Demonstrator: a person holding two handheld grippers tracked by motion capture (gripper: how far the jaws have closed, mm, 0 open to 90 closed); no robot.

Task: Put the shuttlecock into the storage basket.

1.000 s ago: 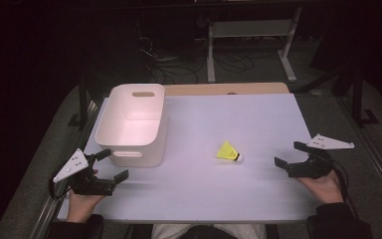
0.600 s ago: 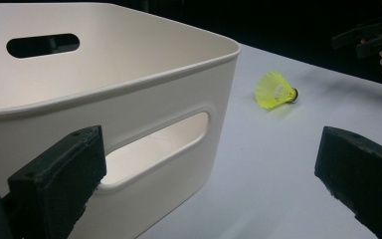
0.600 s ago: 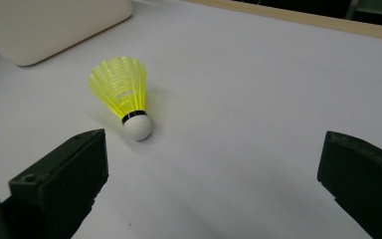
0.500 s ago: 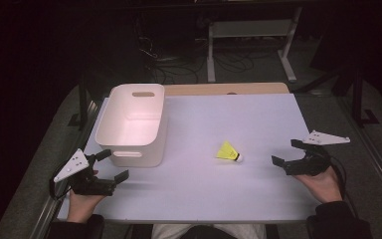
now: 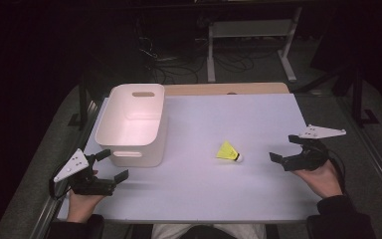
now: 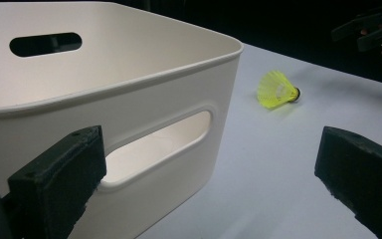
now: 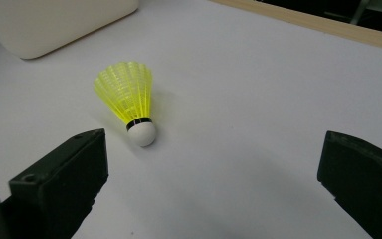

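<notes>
A yellow shuttlecock (image 5: 228,151) with a white cork tip lies on its side on the white table top (image 5: 229,114), right of centre. My right gripper (image 5: 284,148) is open just to its right, jaws pointing at it. In the right gripper view the shuttlecock (image 7: 129,99) lies a short way ahead of the open right gripper (image 7: 214,159), nearer the left jaw. A white plastic bin (image 5: 144,160) stands empty at the left. My left gripper (image 5: 112,165) is open at the bin's near corner; in its own view, the left gripper (image 6: 211,164) faces the bin's handle wall (image 6: 129,99).
The table's far wooden edge (image 5: 229,88) borders a dark floor with cables and a metal frame (image 5: 248,30). In the left gripper view the shuttlecock (image 6: 277,89) lies beyond the bin, with the right gripper (image 6: 373,27) farther off.
My right gripper has moved a little to the left and forward, closer to the shuttlecock. The left gripper, bin and shuttlecock have stayed put.
</notes>
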